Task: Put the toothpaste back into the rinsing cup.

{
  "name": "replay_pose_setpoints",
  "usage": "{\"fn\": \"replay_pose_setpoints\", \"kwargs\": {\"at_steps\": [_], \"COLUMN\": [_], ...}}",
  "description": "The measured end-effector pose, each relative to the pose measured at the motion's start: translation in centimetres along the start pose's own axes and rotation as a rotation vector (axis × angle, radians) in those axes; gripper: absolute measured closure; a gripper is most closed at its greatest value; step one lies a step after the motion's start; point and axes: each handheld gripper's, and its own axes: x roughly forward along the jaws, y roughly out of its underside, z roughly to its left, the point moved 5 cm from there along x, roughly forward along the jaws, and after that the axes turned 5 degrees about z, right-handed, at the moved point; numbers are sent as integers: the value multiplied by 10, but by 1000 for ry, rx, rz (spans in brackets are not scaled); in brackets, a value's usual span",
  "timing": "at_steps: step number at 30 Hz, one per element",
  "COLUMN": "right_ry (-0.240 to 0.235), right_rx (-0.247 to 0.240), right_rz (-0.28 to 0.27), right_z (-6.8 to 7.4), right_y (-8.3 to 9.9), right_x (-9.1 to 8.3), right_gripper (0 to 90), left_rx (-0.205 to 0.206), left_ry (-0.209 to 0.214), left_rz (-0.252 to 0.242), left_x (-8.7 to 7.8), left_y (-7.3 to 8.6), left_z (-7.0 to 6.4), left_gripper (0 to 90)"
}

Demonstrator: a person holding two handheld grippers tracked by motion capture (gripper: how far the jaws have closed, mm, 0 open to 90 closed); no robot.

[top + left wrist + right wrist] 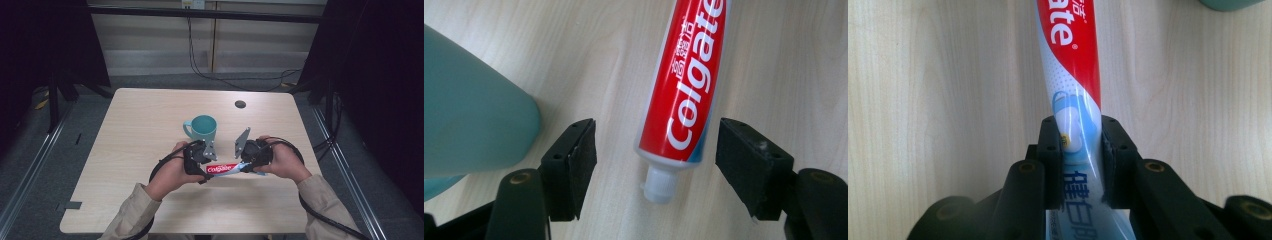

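A red and white Colgate toothpaste tube (223,168) is held crosswise near the table's front, just in front of a teal mug (202,128). My right gripper (1080,150) is shut on the tube's flat tail end (1073,85). In the left gripper view the tube's white cap (659,183) and red shoulder (686,95) lie between the jaws of my left gripper (656,160), which stands open with a gap on both sides. In the high view the left gripper (201,159) and right gripper (251,156) face each other across the tube.
The teal mug (469,115) stands close to the left jaw in the left gripper view. The light wooden table (140,125) has a dark round hole (240,104) at its back right. Cables trail from both grippers toward the front edge.
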Motion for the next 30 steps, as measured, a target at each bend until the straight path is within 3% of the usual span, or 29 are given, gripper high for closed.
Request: {"fn": "replay_pose_setpoints", "kwargs": {"at_steps": [6, 11, 16, 17, 26, 30], "right_ry": [-5, 1, -3, -3, 10, 11], "right_rx": [-14, -16, -27, -27, -61, -72], "right_rz": [-16, -24, -37, -37, -44, -58], "right_z": [3, 3, 4, 4, 5, 5], "right_y": [-4, -5, -8, -8, -13, -14], "right_x": [0, -3, -5, -5, -4, -4], "right_gripper": [743, 744, 744, 744, 735, 720], "left_rx": [28, 15, 26, 26, 52, 61], "left_ry": [6, 22, 72, 72, 71, 74], "left_rz": [18, 22, 29, 29, 90, 95], "left_x": [4, 7, 10, 10, 8, 5], "left_y": [-2, -1, -2, -2, -2, -1], "left_z": [-1, -2, -5, -5, -9, -11], "left_gripper": [347, 377, 459, 513, 572, 610]}}
